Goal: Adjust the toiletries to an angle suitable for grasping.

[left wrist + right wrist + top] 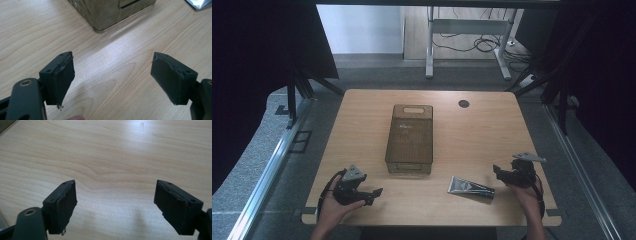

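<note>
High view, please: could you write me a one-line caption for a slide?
Two open hand-held grippers, left and right, wait near a brown basket and a silver tube on a wooden table.

Your basket [409, 138] sits at the table's [362, 120] centre, the tube [470, 188] lies at its five o'clock, and the grommet hole [463, 103] at its one o'clock

Bare table [472, 125] lies right of the basket [410, 137] (tube [471, 187] near front edge).
</note>
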